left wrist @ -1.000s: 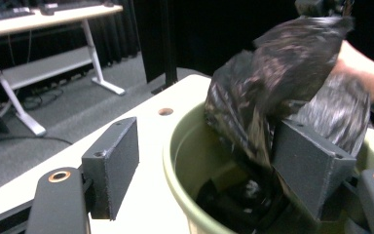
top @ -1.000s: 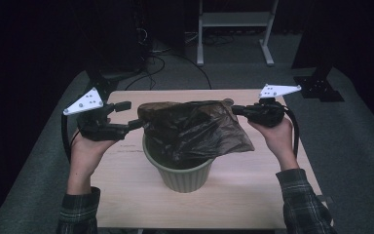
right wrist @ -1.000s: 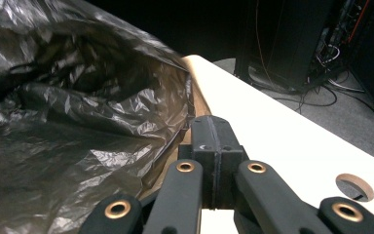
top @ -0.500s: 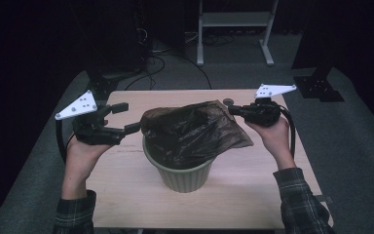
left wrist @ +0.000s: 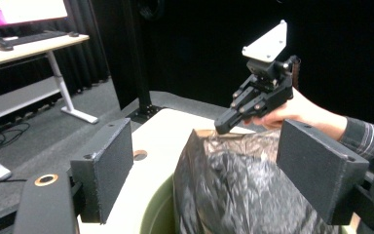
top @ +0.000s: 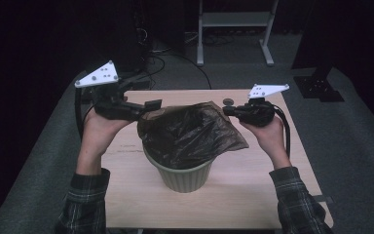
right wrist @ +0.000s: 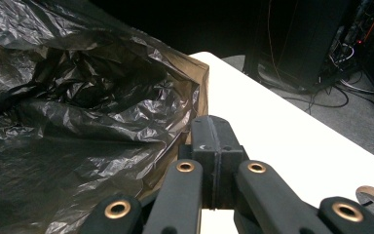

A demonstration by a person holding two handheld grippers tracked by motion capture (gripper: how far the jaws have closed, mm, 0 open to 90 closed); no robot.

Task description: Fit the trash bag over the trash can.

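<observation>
Right claw is clenched on the edge of the crinkled black plastic bag, draped over the round green bin. Left claw gapes released, its jaws straddling the bag's opposite edge.

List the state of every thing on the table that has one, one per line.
Bin bag: partly open, draped over the bin, not yet fitted round its rim.
Bin: upright on the table.
Left claw: open, around the bag's edge.
Right claw: shut on the bag's edge.
</observation>
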